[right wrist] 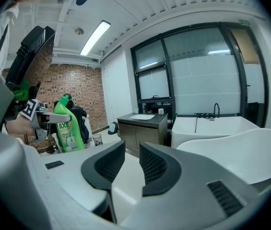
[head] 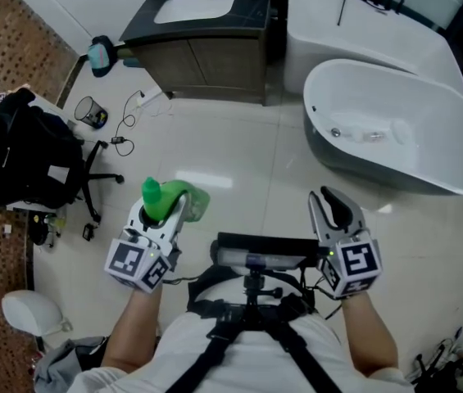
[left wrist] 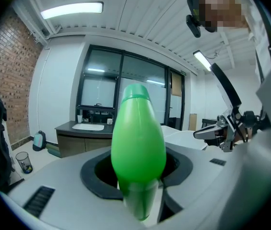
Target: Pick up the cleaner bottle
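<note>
Left gripper (head: 167, 213) is clamped on the green cleaner bottle (head: 162, 196), jaws pressing its lower body from both sides. In the left gripper view the bottle (left wrist: 138, 138) stands upright between the jaws, green cap on top. The right gripper view shows the same bottle (right wrist: 67, 128) held up in the air, clear of any surface. Right gripper (head: 330, 203) carries nothing, its jaws a little apart with only floor between them. Judgement: the pickup step looks done, with the bottle off its resting place and in a firm-looking grip. Any next move calls for steady pressure and an upright bottle, as the smooth rounded body could slip. Containers: bottle is opaque and capped, so its fill level cannot be told. Bathtub (head: 354, 164) shows only its drain fittings inside. Sink (head: 194, 8) in the dark counter looks bare. Wire bin (head: 92, 111) near the chair is too small to read.
</note>
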Action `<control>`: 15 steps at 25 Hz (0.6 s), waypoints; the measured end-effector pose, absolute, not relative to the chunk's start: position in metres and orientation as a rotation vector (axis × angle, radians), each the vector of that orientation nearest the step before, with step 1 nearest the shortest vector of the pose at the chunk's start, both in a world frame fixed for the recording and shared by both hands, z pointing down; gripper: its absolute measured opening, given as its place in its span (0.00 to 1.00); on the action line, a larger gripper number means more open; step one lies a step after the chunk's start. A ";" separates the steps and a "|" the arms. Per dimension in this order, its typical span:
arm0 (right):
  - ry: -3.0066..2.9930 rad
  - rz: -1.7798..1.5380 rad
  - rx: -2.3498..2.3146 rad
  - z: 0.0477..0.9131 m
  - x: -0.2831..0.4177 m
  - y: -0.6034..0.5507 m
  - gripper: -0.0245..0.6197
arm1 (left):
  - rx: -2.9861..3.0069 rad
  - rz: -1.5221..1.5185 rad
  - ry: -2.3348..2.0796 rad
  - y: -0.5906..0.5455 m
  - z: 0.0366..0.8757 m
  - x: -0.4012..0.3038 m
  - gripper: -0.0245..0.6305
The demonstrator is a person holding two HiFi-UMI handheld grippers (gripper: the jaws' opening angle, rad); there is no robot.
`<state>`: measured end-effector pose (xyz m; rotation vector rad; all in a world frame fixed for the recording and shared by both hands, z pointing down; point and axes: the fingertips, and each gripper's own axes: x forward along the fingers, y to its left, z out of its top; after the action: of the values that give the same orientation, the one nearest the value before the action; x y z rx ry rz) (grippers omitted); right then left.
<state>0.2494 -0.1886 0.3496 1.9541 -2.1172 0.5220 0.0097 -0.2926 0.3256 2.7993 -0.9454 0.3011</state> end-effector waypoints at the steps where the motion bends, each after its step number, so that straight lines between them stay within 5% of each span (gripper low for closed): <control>1: -2.093 0.523 1.968 0.349 0.252 -0.188 0.20 | 2.801 0.302 -0.946 -0.296 0.325 0.009 0.29; 15: -1.850 0.566 2.131 0.342 0.246 -0.216 0.19 | 2.920 0.368 -0.929 -0.344 0.317 -0.013 0.29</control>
<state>0.2458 -0.2158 0.3420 2.1314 -1.8500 0.5659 -0.0132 -0.3444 0.3173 2.9196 -0.9292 0.3681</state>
